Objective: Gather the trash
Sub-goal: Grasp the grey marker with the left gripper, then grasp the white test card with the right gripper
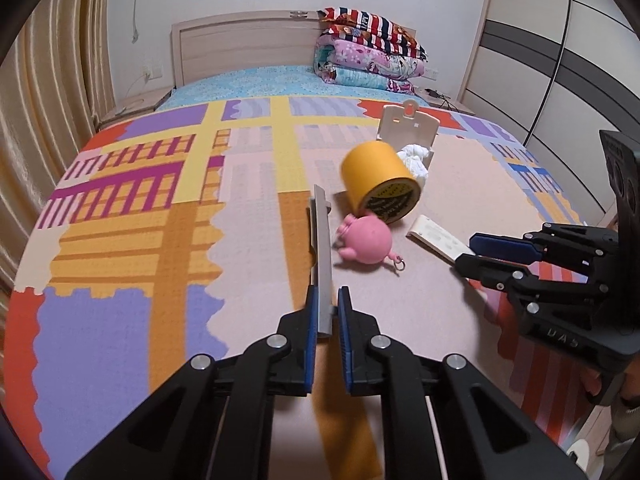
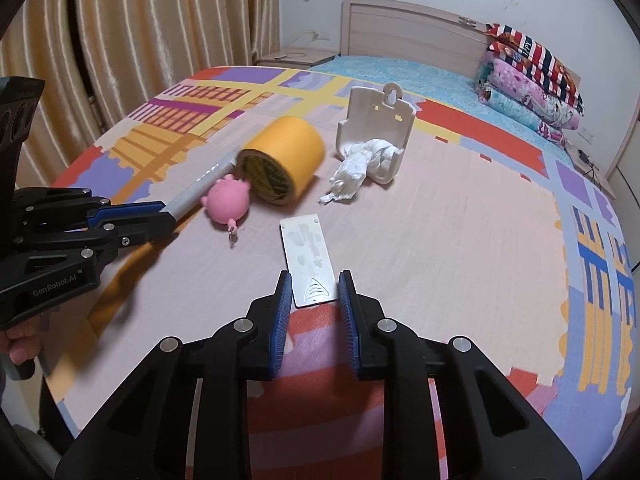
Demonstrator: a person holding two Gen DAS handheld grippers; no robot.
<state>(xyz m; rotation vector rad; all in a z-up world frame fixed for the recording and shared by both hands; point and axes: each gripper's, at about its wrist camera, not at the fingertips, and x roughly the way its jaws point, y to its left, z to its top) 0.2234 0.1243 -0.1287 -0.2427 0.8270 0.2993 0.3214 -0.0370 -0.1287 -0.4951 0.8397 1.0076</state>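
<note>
On the patterned bed mat lies a long grey strip, with my left gripper shut on its near end. The same strip shows in the right wrist view, held by the left gripper. A flat white card lies on the mat, and my right gripper is shut across its near end. From the left wrist view the card runs into the right gripper. A crumpled white tissue rests against a beige plastic holder.
A yellow tape roll lies on its side beside a pink pig keychain, between strip and card. Folded quilts are stacked by the headboard. Curtains hang along the far side; a wardrobe stands opposite.
</note>
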